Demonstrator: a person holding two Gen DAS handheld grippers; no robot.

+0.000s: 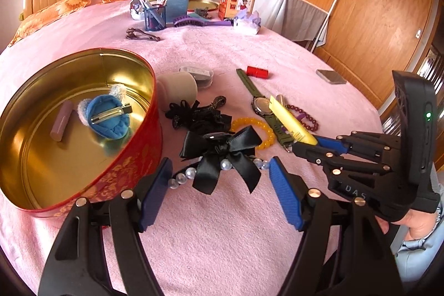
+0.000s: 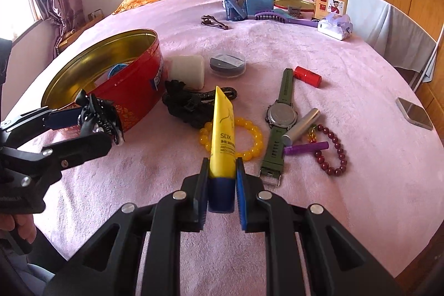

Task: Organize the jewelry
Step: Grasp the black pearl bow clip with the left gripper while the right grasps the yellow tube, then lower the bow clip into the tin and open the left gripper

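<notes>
Catalogue, L to R — red tin (image 1: 83,129) sitting open on pink bedspread (image 1: 222,226), already holding a blue plush clip (image 1: 106,115) & a mauve tube (image 1: 61,119). L gripper (image 1: 219,179) standing wide around black bow hair clip (image 1: 222,154), pearls at both pads; right-wrist view is showing that clip pinched between its fingers just beside the tin wall, so reading it as clamped on a wide item, not idle. Centre: black lace pile (image 2: 188,101), amber bead bracelet (image 2: 231,139), green watch (image 2: 277,118). R gripper (image 2: 222,185) closed on yellow tube (image 2: 222,129) at its blue cap, tube's long axis running straight out along the fingers, crimped end pointing at the tin side. Far R: silver tube (image 2: 301,126), purple tube (image 2: 305,149), dark red bead bracelet (image 2: 333,151), red cap item (image 2: 308,76), phone (image 2: 415,113). Key relation — tin lying left of both tongs; L hand nearer, practically at the rim, so the bow looks set to go in first; R load needing a longer swing leftward over the lace pile.
</notes>
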